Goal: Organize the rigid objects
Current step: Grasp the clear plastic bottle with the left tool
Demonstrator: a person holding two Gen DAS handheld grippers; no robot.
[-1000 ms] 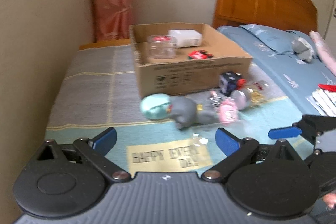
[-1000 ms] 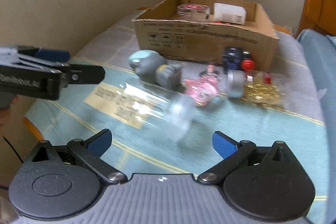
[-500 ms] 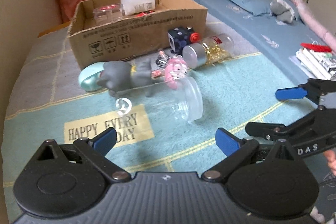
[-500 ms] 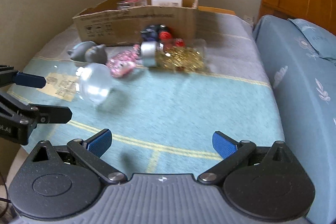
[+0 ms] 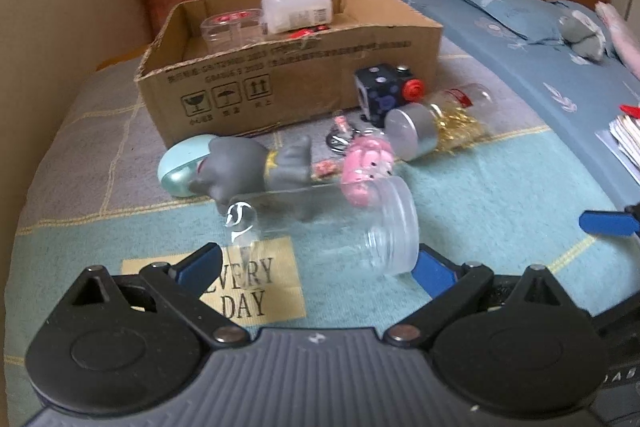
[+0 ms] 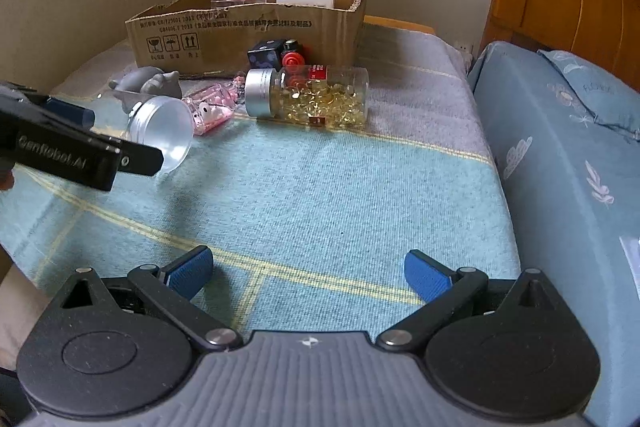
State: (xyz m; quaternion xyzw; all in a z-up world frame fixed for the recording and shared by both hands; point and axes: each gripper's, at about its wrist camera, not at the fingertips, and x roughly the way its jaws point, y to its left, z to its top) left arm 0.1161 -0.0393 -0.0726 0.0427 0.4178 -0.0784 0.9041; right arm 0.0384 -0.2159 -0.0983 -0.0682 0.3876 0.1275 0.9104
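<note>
Fingers of the left gripper (image 5: 316,267) are spread wide with nothing clamped, and over the last second they have closed in on the clear empty jar (image 5: 320,227), which now lies on its side between the two blue pads, lid end right beside the right pad; contact not clear. Half a second ago that jar sat well ahead of the pads, so the approach looks nearly done and a squeeze is probably next. Right gripper (image 6: 308,273) fingers also wide apart and empty, over bare blanket (image 6: 340,195), well off from the cardboard box (image 5: 304,67); its view has swung little since half a second ago. Jar sits in front of the box, nearer the camera than the grey figurine (image 5: 256,167) and pink charm (image 5: 366,167). Capsule bottle (image 6: 312,97) and dark cube (image 6: 268,55) lie just in front of the box wall. Box already holds a small clear tub (image 5: 230,29) and a white packet (image 5: 296,11); most items not yet inside.
</note>
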